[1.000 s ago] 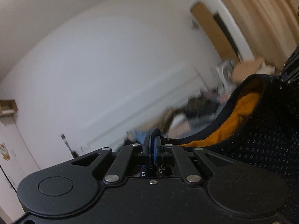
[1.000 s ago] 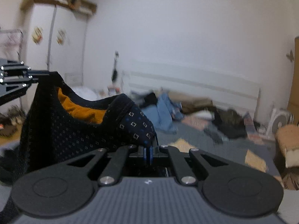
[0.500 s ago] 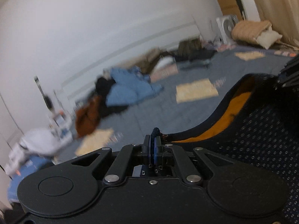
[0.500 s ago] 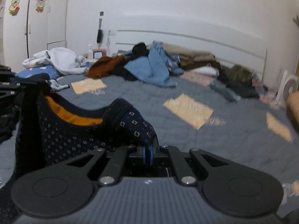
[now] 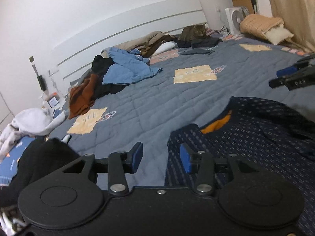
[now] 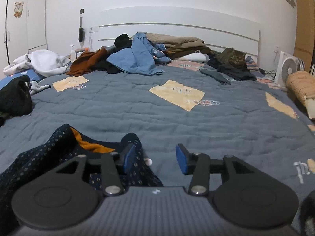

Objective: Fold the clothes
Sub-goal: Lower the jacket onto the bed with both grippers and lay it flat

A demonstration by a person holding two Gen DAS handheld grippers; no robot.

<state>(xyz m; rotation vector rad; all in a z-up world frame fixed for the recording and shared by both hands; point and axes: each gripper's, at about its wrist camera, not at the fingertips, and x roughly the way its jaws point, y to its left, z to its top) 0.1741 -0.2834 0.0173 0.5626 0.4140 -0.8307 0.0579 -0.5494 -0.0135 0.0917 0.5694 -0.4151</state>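
A dark navy patterned garment (image 5: 256, 129) with an orange lining (image 5: 216, 124) lies on the grey-blue quilt (image 5: 147, 102). My left gripper (image 5: 160, 158) is open just above its left shoulder edge and holds nothing. In the right wrist view the same garment (image 6: 49, 153) lies at the lower left, with the orange lining (image 6: 90, 144) showing at the collar. My right gripper (image 6: 153, 161) is open over its right edge, and cloth lies under the left finger. The right gripper also shows in the left wrist view (image 5: 291, 76) at the far right.
A pile of clothes, blue (image 6: 137, 59), rust (image 6: 86, 61) and black, lies by the white headboard (image 6: 177, 27). A tabby cat (image 6: 233, 57) sits on dark clothes at the back right. A black garment (image 6: 14, 96) and a white one (image 6: 39, 62) lie at the left. A fan (image 6: 288, 68) stands at the right.
Both grippers held the navy garment up by its shoulders, lowered it onto the quilt, then opened and let it go. The garment now lies on the bed.
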